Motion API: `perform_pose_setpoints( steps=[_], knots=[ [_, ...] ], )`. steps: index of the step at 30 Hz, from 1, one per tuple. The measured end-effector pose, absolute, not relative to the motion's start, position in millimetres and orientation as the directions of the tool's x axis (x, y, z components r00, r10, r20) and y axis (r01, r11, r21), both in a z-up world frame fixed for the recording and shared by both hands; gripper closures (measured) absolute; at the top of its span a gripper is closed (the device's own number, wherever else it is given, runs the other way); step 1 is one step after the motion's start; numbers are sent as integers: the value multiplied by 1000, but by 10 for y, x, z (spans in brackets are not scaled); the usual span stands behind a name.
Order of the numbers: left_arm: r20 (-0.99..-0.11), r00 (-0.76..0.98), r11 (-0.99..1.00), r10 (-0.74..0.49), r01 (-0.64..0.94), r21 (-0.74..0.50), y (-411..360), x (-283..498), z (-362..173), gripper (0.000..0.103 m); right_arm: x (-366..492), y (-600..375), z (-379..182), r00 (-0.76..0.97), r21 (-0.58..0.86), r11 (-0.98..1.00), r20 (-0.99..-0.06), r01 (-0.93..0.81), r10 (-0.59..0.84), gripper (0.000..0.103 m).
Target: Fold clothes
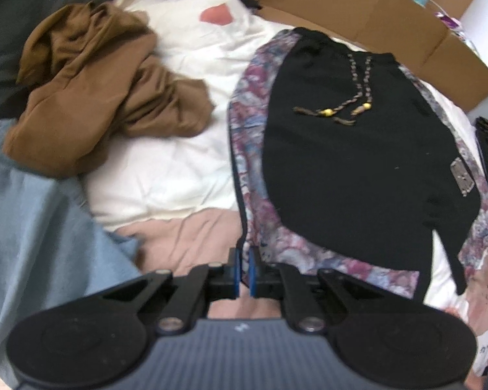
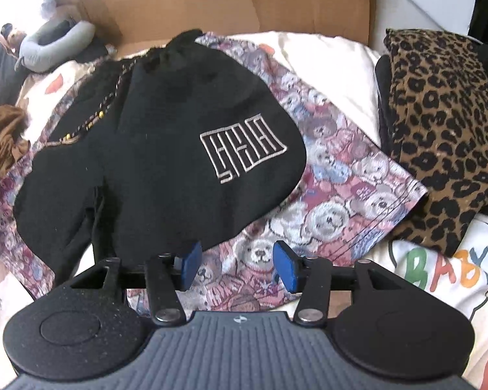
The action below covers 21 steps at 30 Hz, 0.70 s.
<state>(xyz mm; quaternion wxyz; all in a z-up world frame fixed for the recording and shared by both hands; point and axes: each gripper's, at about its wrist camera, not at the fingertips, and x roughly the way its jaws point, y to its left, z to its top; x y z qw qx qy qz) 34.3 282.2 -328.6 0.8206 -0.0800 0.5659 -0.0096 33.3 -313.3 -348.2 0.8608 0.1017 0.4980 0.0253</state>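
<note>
Left tool (image 1: 243, 273) clamped on bear-print cloth (image 1: 247, 149) edge, right tool (image 2: 237, 265) apart above it

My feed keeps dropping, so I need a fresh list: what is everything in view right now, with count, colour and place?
black shorts: one, black with pale logo and beaded cord, spread on the bear cloth
bear cloth: one, pink-blue teddy print, under the shorts
brown garment: one, brown, crumpled to the left
leopard garment: one, tan-black, to the right
blue garment: one, light blue, near left
white bedding: one, white with prints, underneath
cardboard: brown, behind
neck pillow: one, grey, far left
left claw: shut, at the bear cloth's edge; grip unclear
right claw: open, over the bear cloth
</note>
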Motion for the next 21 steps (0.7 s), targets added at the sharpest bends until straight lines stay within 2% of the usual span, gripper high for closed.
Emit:
perform_pose_setpoints(
  steps=[14, 21],
  knots=[
    [-891, 407, 979, -202, 47, -200, 2195, 704, -3008, 98, 384, -3003, -3166, 562, 231, 973, -804, -3, 192, 47],
    [-876, 390, 955, -284, 29, -296, 1991, 784, -3026, 98, 429, -2773, -3060, 580, 246, 967, -779, -69, 239, 47]
  ],
)
